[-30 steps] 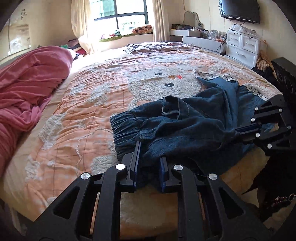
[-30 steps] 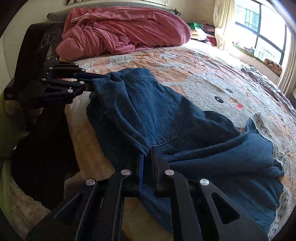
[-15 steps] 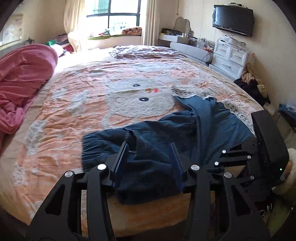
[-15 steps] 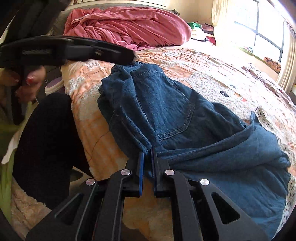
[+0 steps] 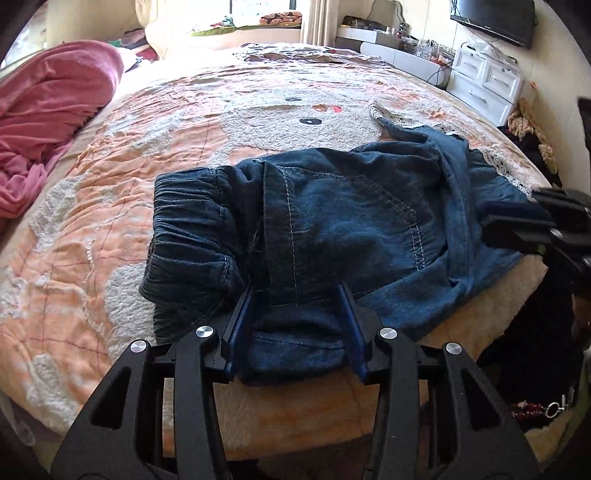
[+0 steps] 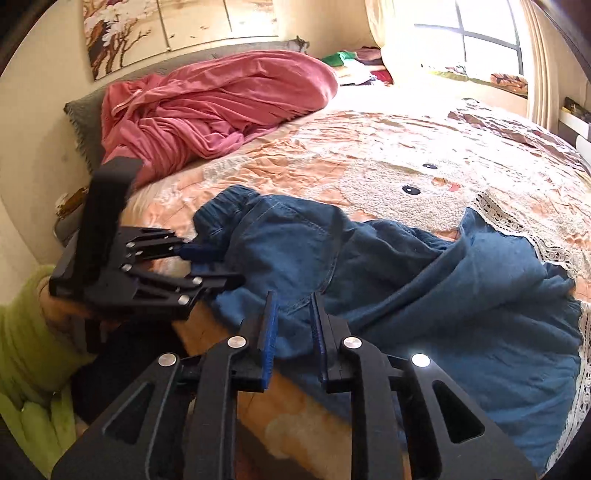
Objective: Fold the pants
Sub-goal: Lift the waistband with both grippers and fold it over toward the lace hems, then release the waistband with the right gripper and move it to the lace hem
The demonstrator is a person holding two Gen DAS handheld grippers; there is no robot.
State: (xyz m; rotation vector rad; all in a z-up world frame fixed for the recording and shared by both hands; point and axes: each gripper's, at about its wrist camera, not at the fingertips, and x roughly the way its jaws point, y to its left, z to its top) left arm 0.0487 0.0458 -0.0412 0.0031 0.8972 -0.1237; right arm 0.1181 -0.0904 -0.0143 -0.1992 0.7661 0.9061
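Dark blue denim pants (image 5: 332,221) lie bunched on the bed near its front edge, elastic waistband (image 5: 188,229) to the left. They also show in the right wrist view (image 6: 406,280). My left gripper (image 5: 297,295) is open, its jaws either side of the near denim edge, not pinching it. My right gripper (image 6: 293,301) is open, its jaws wide over the pants' near edge. Each gripper shows in the other's view: the right one (image 5: 517,221) at the pants' right side, the left one (image 6: 207,266) at the waistband end.
The bed (image 5: 258,110) has a peach quilt with a cartoon cat face. A pink blanket (image 6: 221,107) is heaped by the headboard. White drawers (image 5: 484,85) and a TV (image 5: 495,18) stand along the far wall. The bed's front edge (image 5: 295,424) is right below the grippers.
Both grippers have opened and let go of the denim. The pants have dropped from being held up and now lie on the bed.
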